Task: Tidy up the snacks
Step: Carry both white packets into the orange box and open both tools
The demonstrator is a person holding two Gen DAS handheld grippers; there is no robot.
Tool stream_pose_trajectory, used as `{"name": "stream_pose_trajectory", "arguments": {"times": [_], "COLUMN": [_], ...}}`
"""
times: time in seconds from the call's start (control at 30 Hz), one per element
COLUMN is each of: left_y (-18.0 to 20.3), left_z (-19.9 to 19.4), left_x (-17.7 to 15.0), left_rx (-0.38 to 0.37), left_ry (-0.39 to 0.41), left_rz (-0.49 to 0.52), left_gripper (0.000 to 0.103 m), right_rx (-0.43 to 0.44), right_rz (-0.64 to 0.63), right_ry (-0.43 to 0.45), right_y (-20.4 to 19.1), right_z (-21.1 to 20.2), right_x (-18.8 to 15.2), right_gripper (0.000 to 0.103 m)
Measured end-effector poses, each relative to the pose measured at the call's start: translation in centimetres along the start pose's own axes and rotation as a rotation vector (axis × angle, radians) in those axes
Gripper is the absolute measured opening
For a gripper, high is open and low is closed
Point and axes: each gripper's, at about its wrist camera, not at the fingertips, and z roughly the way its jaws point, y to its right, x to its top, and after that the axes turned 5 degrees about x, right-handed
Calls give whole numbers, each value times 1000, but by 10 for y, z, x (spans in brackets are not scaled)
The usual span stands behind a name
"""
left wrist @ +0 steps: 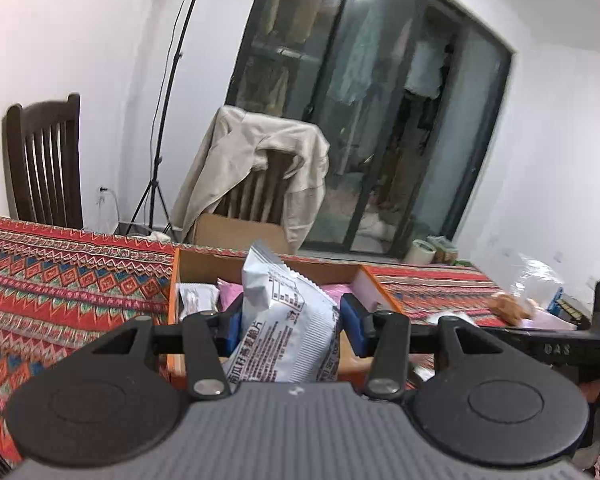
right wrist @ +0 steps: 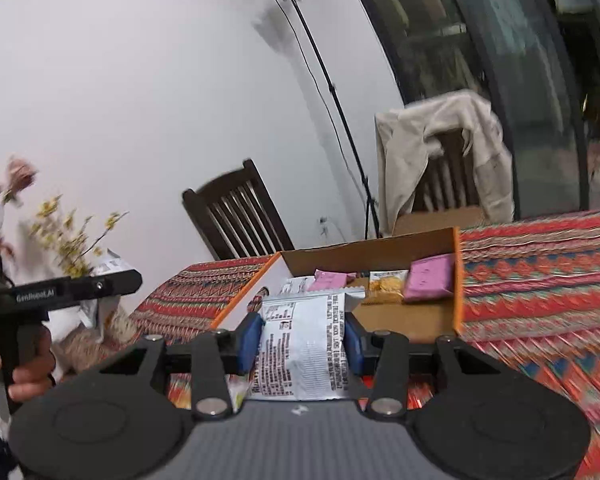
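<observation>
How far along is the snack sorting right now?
Done: pink packets and a yellow snack bag lie in the orange-edged cardboard box. In hand: left gripper and right gripper each clamp a white printed packet. Left: drop both in.

Table under red patterned tablecloth (left wrist: 72, 280) (right wrist: 540, 280). Directly on cloth: open cardboard box (left wrist: 320, 270) (right wrist: 380, 250) (orange outer faces, snack packets inside); tape roll (left wrist: 422, 251) at far edge; clear plastic bag (left wrist: 536, 280) and blurred brown item (left wrist: 512, 306) at right.
</observation>
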Motion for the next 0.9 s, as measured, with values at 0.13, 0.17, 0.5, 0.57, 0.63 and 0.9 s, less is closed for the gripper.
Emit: {"name": "stream_pose_trajectory", "arguments": {"times": [0.13, 0.17, 0.5, 0.57, 0.63, 0.9], "left_y": [-18, -23, -63, -66, -68, -62], "left_z": [69, 86, 197, 206, 214, 198], "left_x": [13, 14, 15, 12, 13, 17], "left_rx": [46, 58, 137, 154, 175, 163], "left_ry": [-74, -100, -253, -261, -264, -266], "left_rz": [-29, -37, -64, -69, -66, -29], "left_gripper": [49, 49, 50, 63, 67, 74], "right_rx": [28, 5, -167, -170, -185, -194], "right_rz": [96, 93, 99, 109, 110, 57], "right_ry": [-89, -110, -309, -341, -350, -331], "right_y": [14, 19, 56, 60, 60, 54], "right_z": [92, 114, 286, 303, 315, 303], "right_x": [41, 47, 62, 61, 57, 60], "right_gripper": [43, 43, 45, 49, 63, 74]}}
